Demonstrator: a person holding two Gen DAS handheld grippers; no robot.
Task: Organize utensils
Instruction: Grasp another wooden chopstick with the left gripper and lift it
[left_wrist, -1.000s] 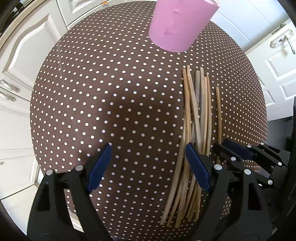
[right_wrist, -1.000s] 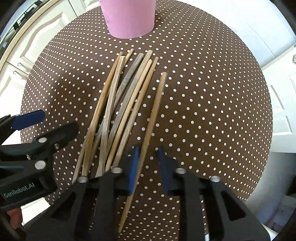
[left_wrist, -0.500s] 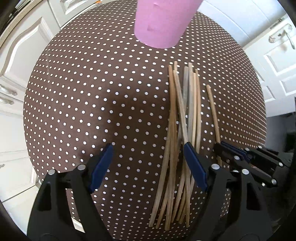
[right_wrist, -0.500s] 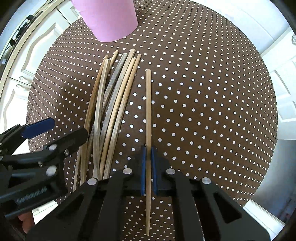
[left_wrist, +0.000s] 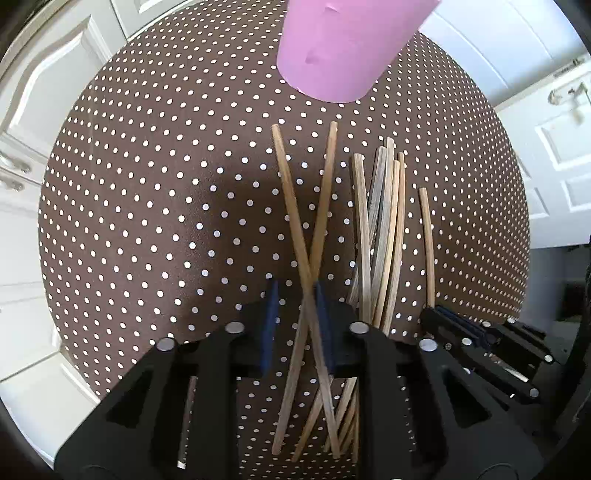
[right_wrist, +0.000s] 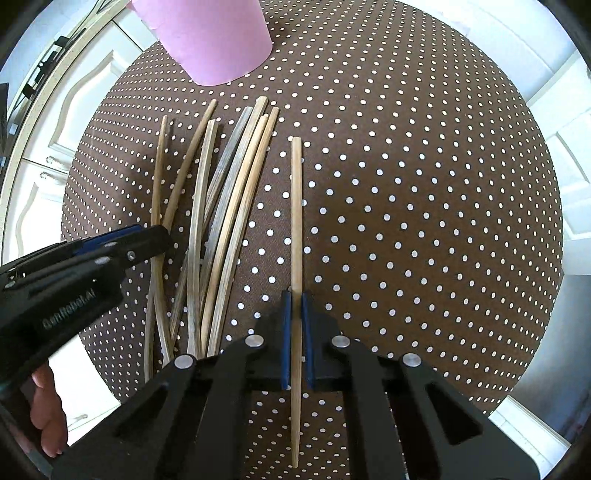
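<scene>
The round table (left_wrist: 155, 192), covered in brown cloth with white dots, fills both views, with white cabinets (left_wrist: 44, 92) around its edge. The pink cup (left_wrist: 343, 44) stands at the top centre of the left wrist view and at the upper left of the right wrist view. The chopstick bundle (right_wrist: 221, 206) lies centre-left in the right wrist view.

Only the left wrist view shows two crossed chopsticks (left_wrist: 308, 236) between the left gripper (left_wrist: 295, 317) pads, which have narrowed around them since half a second ago, when they stood wide apart; whether they press the sticks cannot be told. Only the right wrist view shows the person's fingers (right_wrist: 46, 421) at the lower left.

The right gripper (right_wrist: 296, 325) stays clamped on a single chopstick (right_wrist: 296, 221), apart from the bundle at centre frame.
</scene>
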